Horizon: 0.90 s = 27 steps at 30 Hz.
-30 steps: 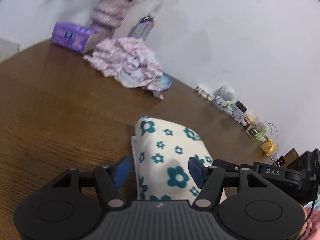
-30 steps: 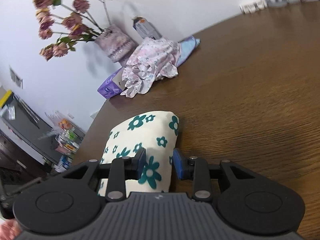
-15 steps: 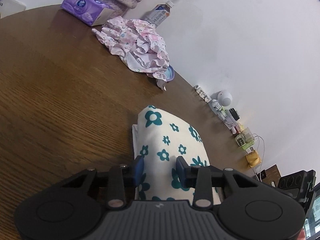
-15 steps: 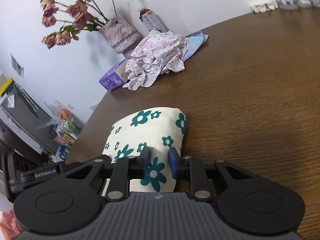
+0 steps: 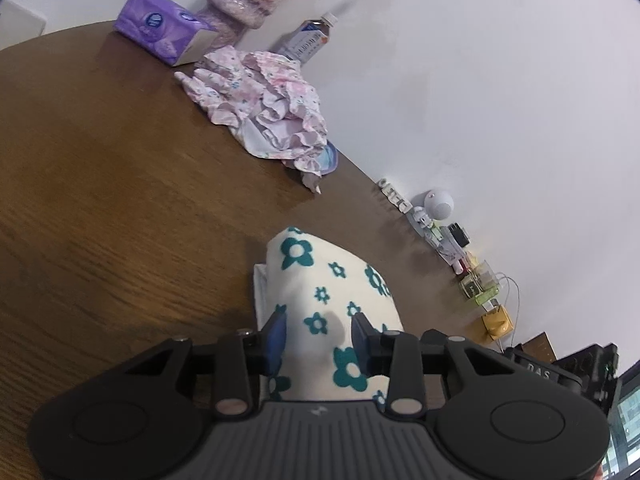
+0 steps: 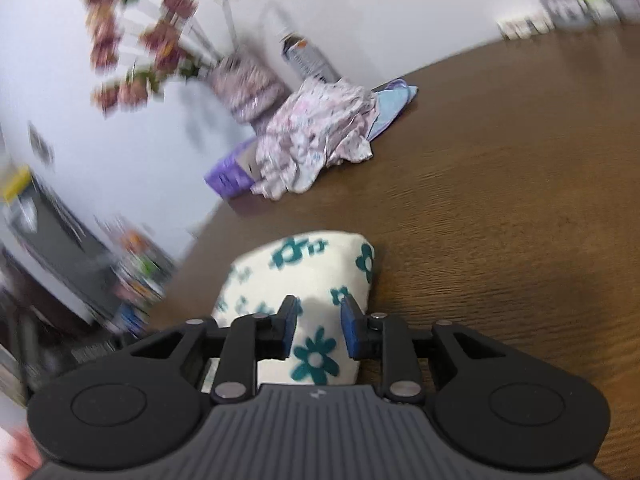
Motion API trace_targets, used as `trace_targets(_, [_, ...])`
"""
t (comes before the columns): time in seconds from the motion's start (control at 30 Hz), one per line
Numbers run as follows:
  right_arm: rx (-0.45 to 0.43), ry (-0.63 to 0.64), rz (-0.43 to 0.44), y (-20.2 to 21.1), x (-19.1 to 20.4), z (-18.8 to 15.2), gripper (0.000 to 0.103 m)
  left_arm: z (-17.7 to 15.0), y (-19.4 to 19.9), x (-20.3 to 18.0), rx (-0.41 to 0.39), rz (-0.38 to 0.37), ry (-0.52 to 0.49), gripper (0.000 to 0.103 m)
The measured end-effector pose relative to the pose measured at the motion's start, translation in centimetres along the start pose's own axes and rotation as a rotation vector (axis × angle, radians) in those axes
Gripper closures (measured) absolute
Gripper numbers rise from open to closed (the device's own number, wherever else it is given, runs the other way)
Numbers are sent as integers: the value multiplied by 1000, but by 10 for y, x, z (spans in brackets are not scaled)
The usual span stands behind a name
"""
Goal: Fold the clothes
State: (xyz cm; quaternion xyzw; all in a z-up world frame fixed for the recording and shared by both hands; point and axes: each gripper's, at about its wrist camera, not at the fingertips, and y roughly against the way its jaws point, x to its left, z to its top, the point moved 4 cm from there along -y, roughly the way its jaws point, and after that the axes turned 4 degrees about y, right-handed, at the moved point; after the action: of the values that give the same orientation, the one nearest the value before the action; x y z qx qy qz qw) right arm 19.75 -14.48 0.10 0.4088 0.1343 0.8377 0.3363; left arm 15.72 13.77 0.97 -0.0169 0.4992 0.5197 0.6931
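Both of my hand-held grippers are on the folded cream cloth with teal flowers (image 5: 332,300), which lies on the dark brown wooden table (image 5: 100,220). My left gripper (image 5: 318,336) has just been closing, and its blue pads (image 5: 277,336) now pinch a raised ridge of the cloth between them at a narrow gap. My right gripper (image 6: 318,330) has just been opening slightly; the cloth (image 6: 316,280) sits between its blue pads (image 6: 350,330), which look close against the fabric, though motion blur keeps me from being sure they press. Farther along the table a crumpled pink floral garment (image 5: 260,104) lies beside a purple tissue pack (image 5: 164,26) and a plastic bottle (image 5: 310,38).
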Motion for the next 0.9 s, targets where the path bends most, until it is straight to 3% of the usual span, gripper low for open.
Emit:
trace_targets(0.07, [18, -26, -2, -3, -5, 2, 72, 1, -3, -3, 7, 2, -10, 60])
trace_targets(0.23, [82, -45, -12, -22, -8, -1, 72, -1, -5, -2, 10, 6, -9, 59])
trace_targets(0.37, [78, -12, -31, -23, -1, -3, 84, -2, -6, 0, 15, 11, -4, 59])
trace_targets(0.5, [67, 23, -55, -23, 5, -7, 88, -2, -5, 0, 14, 10, -5, 59])
trace_targets(0.63, [70, 17, -58, -22, 6, -4, 84, -1, -4, 1, 13, 5, -1, 59])
trace_targets(0.7, [43, -38, -22, -18, -1, 5, 76, -1, -4, 1, 14, 5, -3, 59])
trace_targets(0.9, [66, -114, -6, -29, -15, 20, 74, 2, -4, -2, 9, -3, -9, 58])
